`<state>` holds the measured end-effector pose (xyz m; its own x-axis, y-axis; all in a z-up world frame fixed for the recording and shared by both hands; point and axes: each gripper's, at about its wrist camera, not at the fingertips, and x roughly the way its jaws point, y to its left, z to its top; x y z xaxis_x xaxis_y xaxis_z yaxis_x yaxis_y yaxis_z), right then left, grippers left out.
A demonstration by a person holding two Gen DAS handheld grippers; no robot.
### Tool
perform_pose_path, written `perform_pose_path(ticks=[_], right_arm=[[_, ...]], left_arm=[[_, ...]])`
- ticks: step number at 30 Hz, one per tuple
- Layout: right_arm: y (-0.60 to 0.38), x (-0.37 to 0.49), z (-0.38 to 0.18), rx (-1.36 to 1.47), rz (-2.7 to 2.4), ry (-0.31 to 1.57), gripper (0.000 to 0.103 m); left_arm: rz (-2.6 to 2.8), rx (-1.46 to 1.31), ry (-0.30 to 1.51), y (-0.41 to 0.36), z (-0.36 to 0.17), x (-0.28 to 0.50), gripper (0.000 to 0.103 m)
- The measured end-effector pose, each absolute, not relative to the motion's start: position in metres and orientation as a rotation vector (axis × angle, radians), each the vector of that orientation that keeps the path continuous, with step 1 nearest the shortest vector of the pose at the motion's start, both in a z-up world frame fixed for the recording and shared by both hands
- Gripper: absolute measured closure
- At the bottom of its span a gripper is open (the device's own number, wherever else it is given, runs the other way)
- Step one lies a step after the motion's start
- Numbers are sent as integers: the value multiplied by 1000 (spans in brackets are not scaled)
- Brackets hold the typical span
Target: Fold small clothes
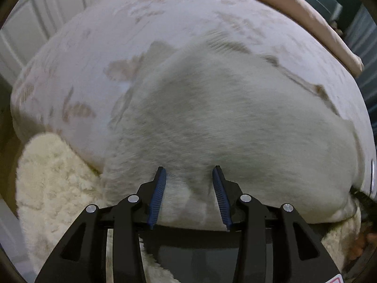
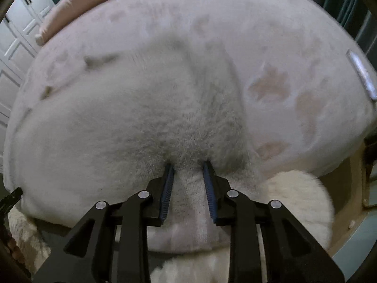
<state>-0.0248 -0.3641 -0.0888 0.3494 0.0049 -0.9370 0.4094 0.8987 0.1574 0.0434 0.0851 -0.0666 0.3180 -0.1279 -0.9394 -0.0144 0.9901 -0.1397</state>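
Observation:
A fuzzy pale grey garment (image 1: 223,118) lies spread on a pinkish-white patterned bed cover (image 1: 94,47). My left gripper (image 1: 189,172) has its jaws apart, with the garment's near edge between the blue pads (image 1: 159,188). In the right wrist view the same garment (image 2: 117,118) lies on the cover (image 2: 294,47). My right gripper (image 2: 188,165) also has its jaws apart, with a bunched fold of the fuzzy fabric between its pads (image 2: 209,188). Both views are motion-blurred.
A cream shaggy rug (image 1: 51,184) lies on the floor below the bed edge, also in the right view (image 2: 301,200). White panelled doors (image 1: 28,23) stand at the left. A tan pillow edge (image 1: 306,11) and dark teal curtain (image 2: 341,0) lie beyond the bed.

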Motion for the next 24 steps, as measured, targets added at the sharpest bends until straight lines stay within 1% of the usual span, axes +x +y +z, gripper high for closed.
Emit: perform_pose_path(ticks=[5, 7, 11, 15, 19, 20, 22, 24], right_arm=[[-356, -21, -57, 404, -267, 1180, 75], [-342, -18, -36, 433, -208, 1146, 75], [-291, 5, -17, 443, -26, 1124, 75], [-235, 38, -27, 379, 94, 1159, 75], [-193, 61, -68, 321, 130, 1293, 73], [-187, 64, -73, 278, 114, 1277, 72], [-179, 69, -70, 243, 99, 1277, 70], [-178, 70, -59, 248, 85, 1279, 70]], left_arm=[[-74, -212, 1232, 100, -61, 44, 63], [-65, -234, 1216, 103, -55, 43, 63], [-49, -276, 1178, 113, -43, 41, 63], [-33, -323, 1188, 132, -48, 42, 63], [-43, -350, 1198, 142, -58, 40, 63], [-46, -336, 1197, 142, -60, 40, 63], [-51, -307, 1201, 140, -62, 40, 63], [-56, -318, 1199, 141, -60, 40, 63]])
